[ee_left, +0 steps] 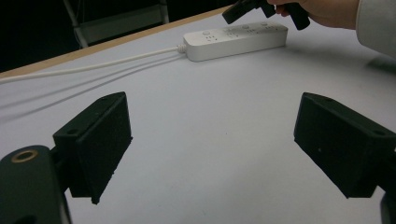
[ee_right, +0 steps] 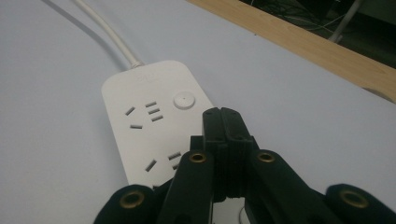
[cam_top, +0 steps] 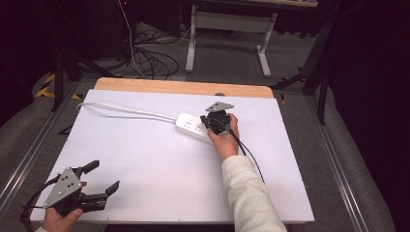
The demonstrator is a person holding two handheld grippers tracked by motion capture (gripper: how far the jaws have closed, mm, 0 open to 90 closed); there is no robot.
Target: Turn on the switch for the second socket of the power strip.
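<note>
Both jaws of the right gripper (ee_right: 223, 114) are pressed together into one blunt tip, hovering just short of the round button (ee_right: 183, 100) on the white power strip (cam_top: 193, 127), which lies mid-worktop (cam_top: 145, 164). I'd come straight down onto the button's centre, gently, so the strip doesn't skate. Left gripper (cam_top: 105, 178) sits spread wide, well apart, holding nothing.
</note>
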